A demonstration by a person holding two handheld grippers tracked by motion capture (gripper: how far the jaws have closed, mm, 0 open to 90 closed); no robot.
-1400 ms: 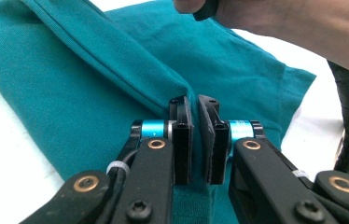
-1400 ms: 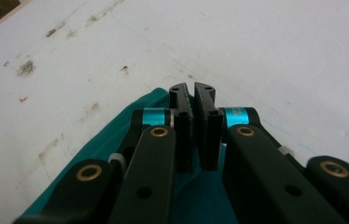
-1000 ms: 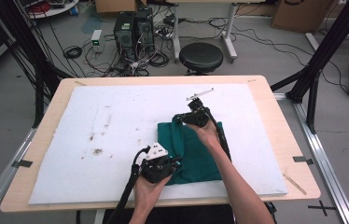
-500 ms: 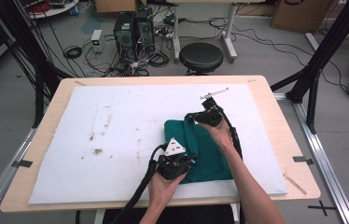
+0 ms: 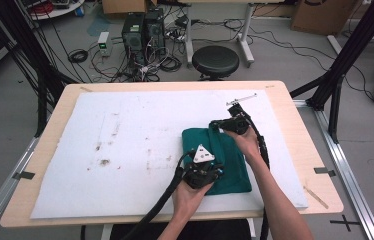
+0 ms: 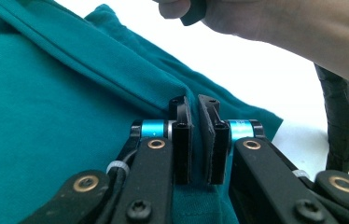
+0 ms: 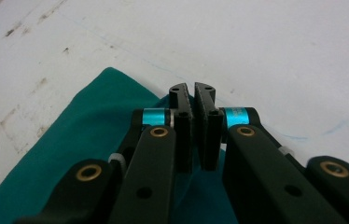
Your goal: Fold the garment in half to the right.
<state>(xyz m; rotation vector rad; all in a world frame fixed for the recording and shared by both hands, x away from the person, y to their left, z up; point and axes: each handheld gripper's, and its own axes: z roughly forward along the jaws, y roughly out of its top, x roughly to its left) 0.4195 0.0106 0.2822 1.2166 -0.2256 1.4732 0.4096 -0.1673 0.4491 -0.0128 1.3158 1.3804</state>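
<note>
A teal green cloth (image 5: pixel 225 160), folded into a rough rectangle with a raised fold or hem running across it, lies on the white sheet (image 5: pixel 125 150) that covers the tabletop (image 5: pixel 50 115). The knit looks smooth, and several layers are stacked along the edges.

The left gripper (image 6: pixel 195 107) sits over the cloth's near edge, fabric lying under and ahead of its jaws. Those jaws stand nearly together with a thin gap between them; the ridge of the fold runs up to their tips, but whether any fabric is pinched in the gap cannot be told. The right gripper (image 7: pixel 192 91) is at the cloth's far edge; the teal fabric spreads below and to the left of its jaws, with bare white sheet beyond the tips. Its jaws are likewise almost closed with a narrow slit, and whether cloth is caught there cannot be told.

In the high view the left gripper (image 5: pixel 202 172) and right gripper (image 5: pixel 235 122) and the hands cover parts of the cloth. In the left gripper view the cloth's left side is cut off by the frame, and the person's right hand (image 6: pixel 275 28) fills the upper right.
</note>
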